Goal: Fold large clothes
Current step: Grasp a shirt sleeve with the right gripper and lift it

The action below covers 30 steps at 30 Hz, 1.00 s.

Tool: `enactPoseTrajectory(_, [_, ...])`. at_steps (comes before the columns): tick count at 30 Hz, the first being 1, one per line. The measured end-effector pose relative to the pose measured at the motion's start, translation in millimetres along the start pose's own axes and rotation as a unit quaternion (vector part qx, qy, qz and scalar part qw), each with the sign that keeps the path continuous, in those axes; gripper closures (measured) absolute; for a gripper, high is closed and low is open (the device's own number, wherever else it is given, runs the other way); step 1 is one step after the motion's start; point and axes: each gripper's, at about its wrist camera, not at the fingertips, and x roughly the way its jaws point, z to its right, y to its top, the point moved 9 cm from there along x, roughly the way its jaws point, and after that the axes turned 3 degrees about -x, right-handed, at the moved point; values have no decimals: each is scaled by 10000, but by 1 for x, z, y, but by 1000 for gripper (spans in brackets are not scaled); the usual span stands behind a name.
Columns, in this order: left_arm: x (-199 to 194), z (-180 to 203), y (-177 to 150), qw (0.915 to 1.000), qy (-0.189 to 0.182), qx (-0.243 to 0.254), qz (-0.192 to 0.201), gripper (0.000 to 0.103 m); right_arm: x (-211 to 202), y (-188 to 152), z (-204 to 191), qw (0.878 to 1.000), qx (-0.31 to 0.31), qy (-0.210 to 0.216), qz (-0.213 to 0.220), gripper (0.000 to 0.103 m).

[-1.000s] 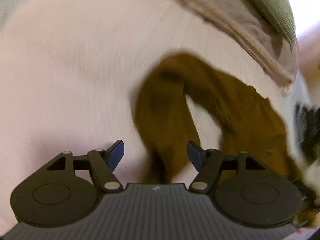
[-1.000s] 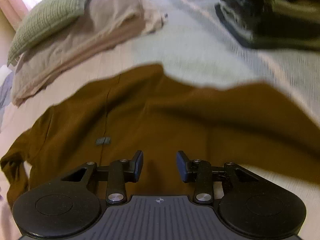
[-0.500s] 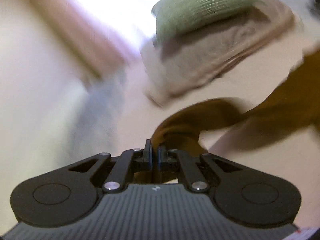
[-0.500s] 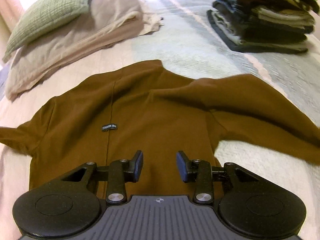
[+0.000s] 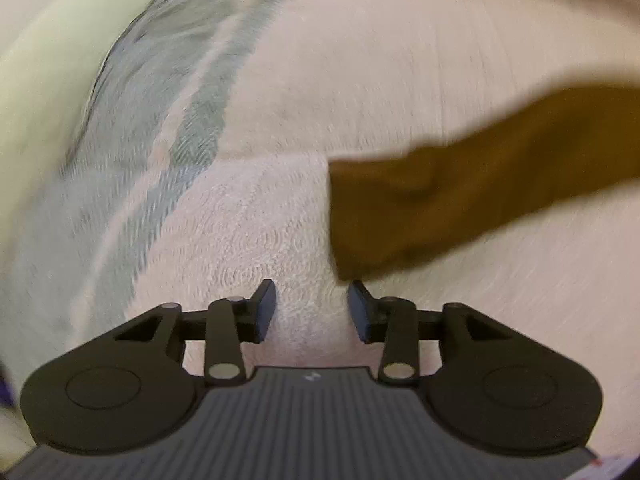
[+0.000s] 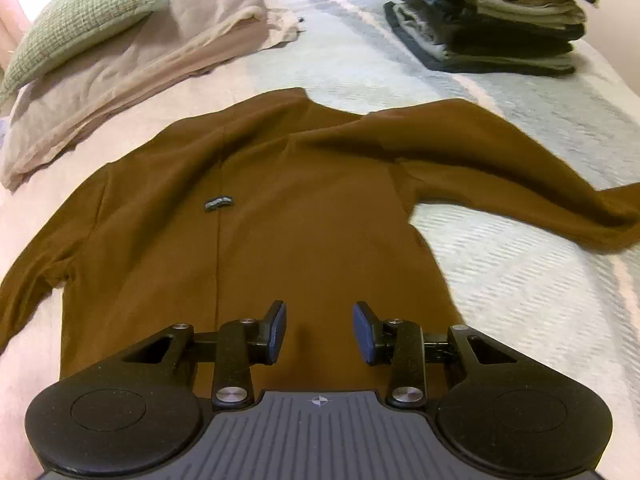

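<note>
I see a brown long-sleeved cloth top spread flat on a pale striped woven bedspread, sleeves stretched out to either side. My left gripper has just been opening; its jaws now stand apart with nothing between them. The brown sleeve end lies just ahead and right of it, running away rightward. My right gripper hangs over the top's hem, jaws apart, empty. I judge the left nearer that sleeve.

Home bedroom: bed with striped bedspread, green pillow, stack of folded clothes.
</note>
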Motion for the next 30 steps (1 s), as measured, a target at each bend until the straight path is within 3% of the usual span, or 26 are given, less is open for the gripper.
enactPoseTrajectory(3, [-24, -5, 18, 9928, -872, -725, 389, 54, -6, -6, -1, 10000, 55, -57, -22, 69])
enactPoseTrajectory(4, [-26, -5, 25, 9881, -1133, -947, 425, 40, -7, -8, -3, 9999, 115, -31, -32, 69])
enactPoseTrajectory(6, [-18, -7, 35, 9794, -1409, -1370, 462, 37, -8, -12, -5, 9994, 326, 58, -13, 69])
enactPoseTrajectory(7, [-7, -3, 40, 9797, -1350, -1430, 392, 42, -7, -14, -5, 9990, 434, 95, -20, 69])
enactPoseTrajectory(8, [9, -1, 40, 9859, -1039, -1285, 256, 52, -6, -18, -3, 9981, 601, 139, -54, 69])
enactPoseTrajectory(10, [40, -1, 29, 9980, 105, -593, -177, 58, -6, -27, 11, 9948, 995, 198, -126, 69])
enactPoseTrajectory(12, [29, -3, 27, 9976, 400, -558, -69, 60, -13, -36, 43, 9883, 1515, 138, -119, 69])
enactPoseTrajectory(13, [20, -3, 30, 9968, 508, -611, 23, 65, -19, -38, 61, 9846, 1747, 80, -39, 69])
enactPoseTrajectory(15, [-9, 8, 39, 9964, 449, -666, 283, 66, -34, -45, 108, 9732, 2291, -37, 195, 69])
enactPoseTrajectory(17, [-40, 33, 47, 9965, 297, -610, 497, 66, -50, -51, 162, 9582, 2821, -182, 440, 69])
enactPoseTrajectory(20, [-72, 92, 60, 9960, -254, -508, 694, 65, -71, -52, 239, 9313, 3478, -260, 1053, 69])
enactPoseTrajectory(25, [-111, 234, 53, 9907, -1162, -236, 667, 65, -89, -39, 371, 8776, 4360, -297, 1972, 69])
enactPoseTrajectory(27, [-117, 291, 42, 9881, -1421, -136, 582, 65, -86, -34, 420, 8477, 4801, -106, 2255, 69])
enactPoseTrajectory(29, [-123, 340, 31, 9854, -1626, -26, 498, 65, -67, -31, 458, 8135, 5334, 353, 2290, 69])
enactPoseTrajectory(30, [-127, 364, 25, 9842, -1708, 38, 462, 65, -58, -30, 468, 8028, 5487, 475, 2286, 69])
